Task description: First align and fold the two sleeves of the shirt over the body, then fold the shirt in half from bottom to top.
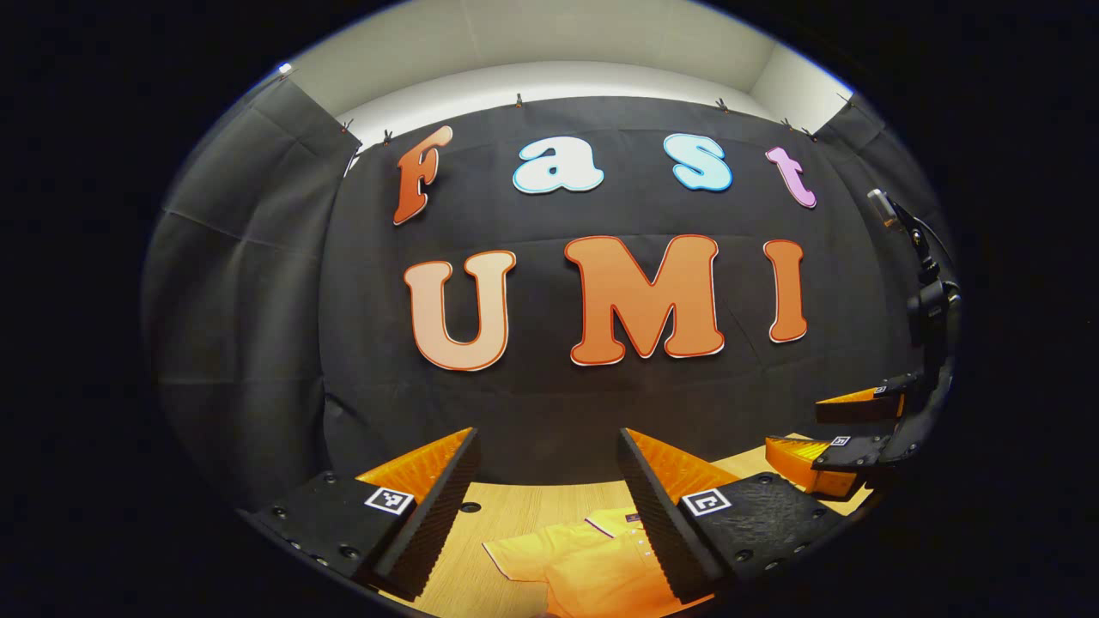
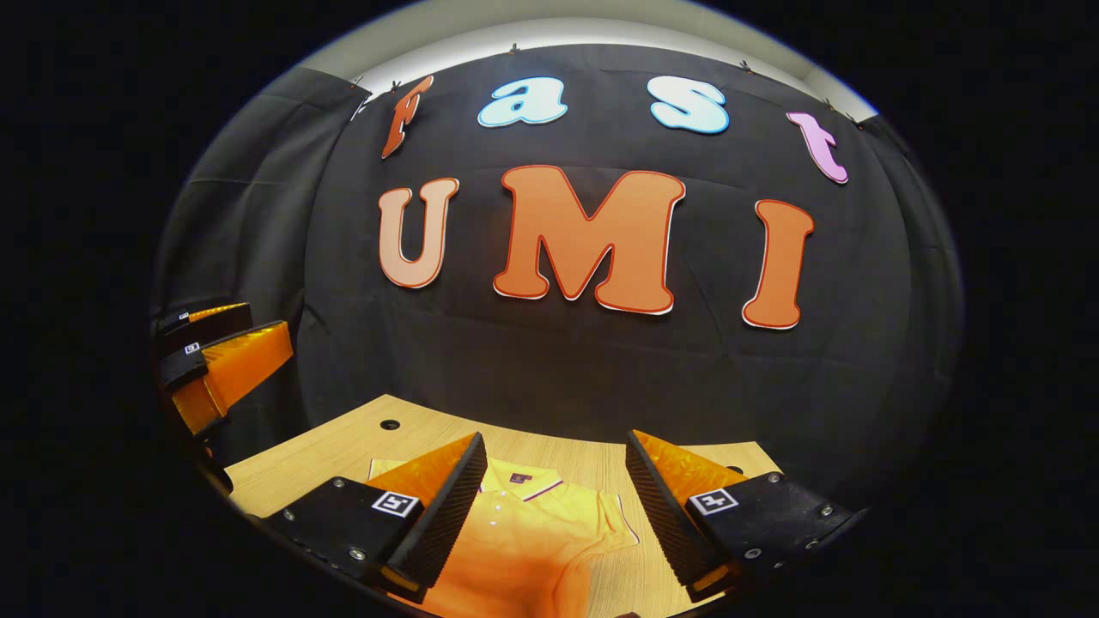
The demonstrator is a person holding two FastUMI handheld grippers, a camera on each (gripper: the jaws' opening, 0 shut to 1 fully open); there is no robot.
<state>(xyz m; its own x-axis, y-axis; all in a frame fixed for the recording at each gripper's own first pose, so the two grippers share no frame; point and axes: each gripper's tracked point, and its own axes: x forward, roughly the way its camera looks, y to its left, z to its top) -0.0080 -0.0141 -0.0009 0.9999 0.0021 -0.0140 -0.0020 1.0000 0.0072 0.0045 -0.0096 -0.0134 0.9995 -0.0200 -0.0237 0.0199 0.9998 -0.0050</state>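
Note:
An orange polo shirt (image 2: 532, 532) lies flat on the wooden table (image 2: 343, 446), collar toward the back wall. In the left gripper view the same shirt (image 1: 584, 558) shows with one short sleeve spread to the left. My left gripper (image 1: 549, 506) hovers above the shirt, open, nothing between its fingers. My right gripper (image 2: 554, 506) also hangs open above the shirt's chest, holding nothing. The right gripper (image 1: 846, 429) appears at the right edge of the left gripper view, and the left gripper (image 2: 215, 352) at the left edge of the right gripper view.
The black cloth wall rises just behind the table's far edge. Small round holes (image 2: 390, 425) sit in the tabletop near the back corners. A camera on a stand (image 1: 919, 266) stands at the far right.

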